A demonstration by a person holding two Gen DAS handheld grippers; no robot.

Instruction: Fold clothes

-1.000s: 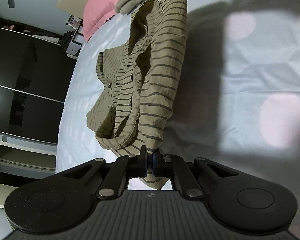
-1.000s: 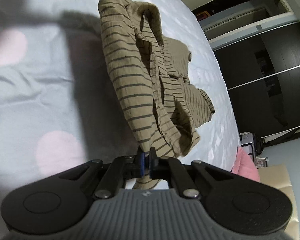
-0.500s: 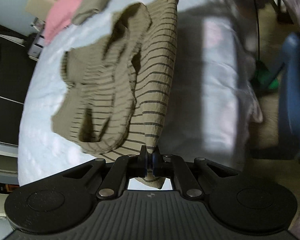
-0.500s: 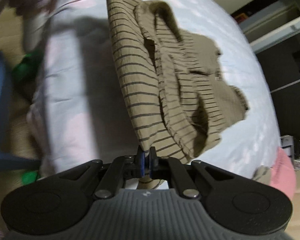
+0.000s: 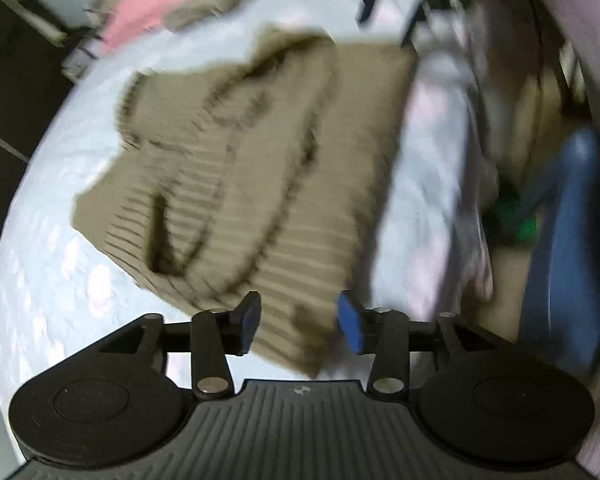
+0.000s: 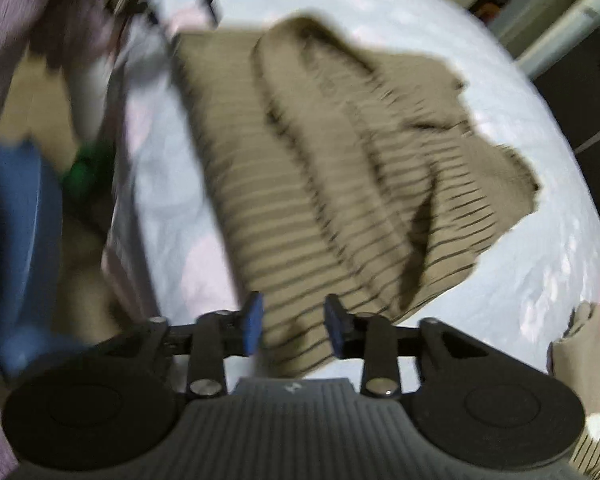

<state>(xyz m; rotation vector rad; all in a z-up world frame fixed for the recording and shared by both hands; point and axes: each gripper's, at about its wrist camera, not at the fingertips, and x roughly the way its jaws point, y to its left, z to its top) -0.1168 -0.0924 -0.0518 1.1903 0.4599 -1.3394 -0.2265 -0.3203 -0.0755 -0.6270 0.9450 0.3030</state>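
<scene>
Tan striped garment (image 5: 260, 184) spread rumpled across the bed (image 5: 52, 240), one straight edge near the bed's side. Left claw (image 5: 298, 322) released, jaws wide around a corner of cloth; right claw (image 6: 292, 326) likewise parted over the opposite corner. Likely trouble: bunched folds in the middle setting crooked creases unless smoothed. Half a second ago, both clamped on those corners, cloth stretched taut between.

Pale bedsheet (image 5: 52, 240), pink pillow (image 5: 148, 4), blue chair (image 5: 568, 240).
</scene>
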